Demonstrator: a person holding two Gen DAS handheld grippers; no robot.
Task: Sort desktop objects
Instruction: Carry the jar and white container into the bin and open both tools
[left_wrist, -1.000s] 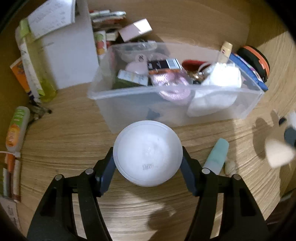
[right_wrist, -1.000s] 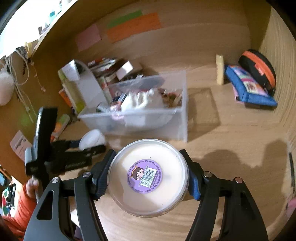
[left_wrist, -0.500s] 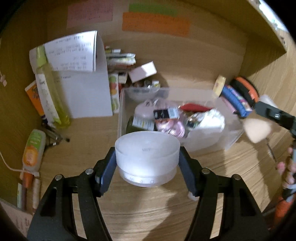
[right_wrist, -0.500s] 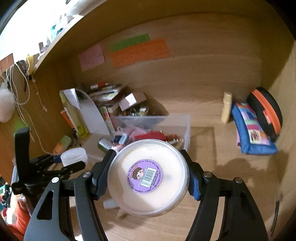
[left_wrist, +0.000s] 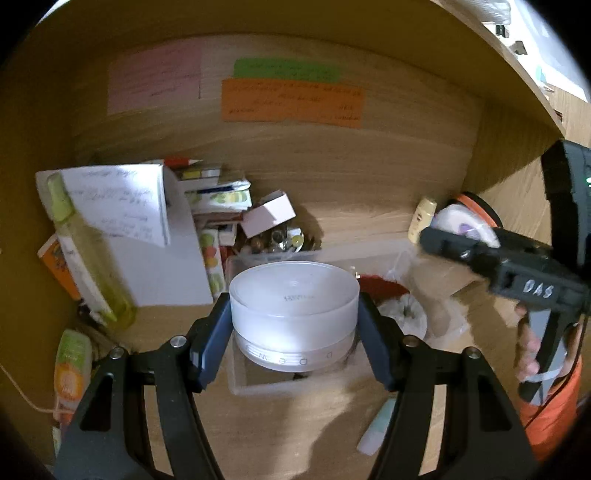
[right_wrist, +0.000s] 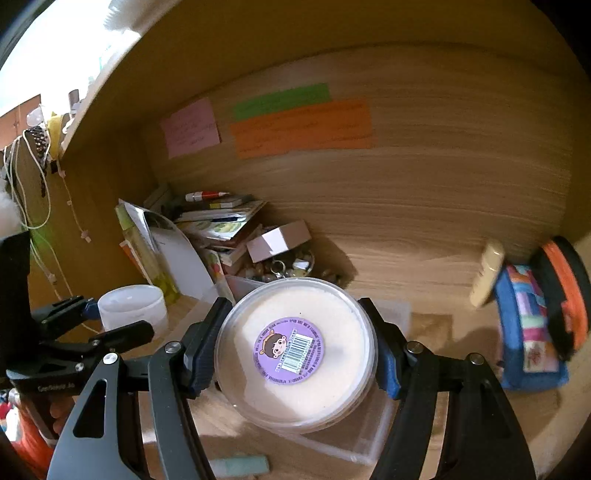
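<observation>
My left gripper (left_wrist: 294, 325) is shut on a frosted white round jar (left_wrist: 294, 306), held in the air over the near end of a clear plastic bin (left_wrist: 236, 380) on the wooden desk. My right gripper (right_wrist: 295, 354) is shut on a flat round cream-coloured tub (right_wrist: 295, 354) with a purple barcode sticker, also above the clear bin (right_wrist: 354, 439). In the left wrist view the right gripper (left_wrist: 461, 236) and the tub (left_wrist: 465, 225) appear at the right, held by a hand (left_wrist: 528, 354). The right wrist view shows the left gripper (right_wrist: 122, 317) with the white jar (right_wrist: 131, 306) at the left.
A white paper holder (left_wrist: 162, 258), a yellow-green bottle (left_wrist: 92, 266), stacked books (left_wrist: 218, 195) and a small box (left_wrist: 269, 214) crowd the back left. A blue pouch (right_wrist: 528, 325), an orange-black case (right_wrist: 565, 295) and a cream tube (right_wrist: 487, 273) lie at the right. A mint tube (left_wrist: 376, 424) lies near the bin.
Both grippers have risen with their containers and tilted up toward the back wall. The right gripper has moved in closer over the bin, beside the left one.
</observation>
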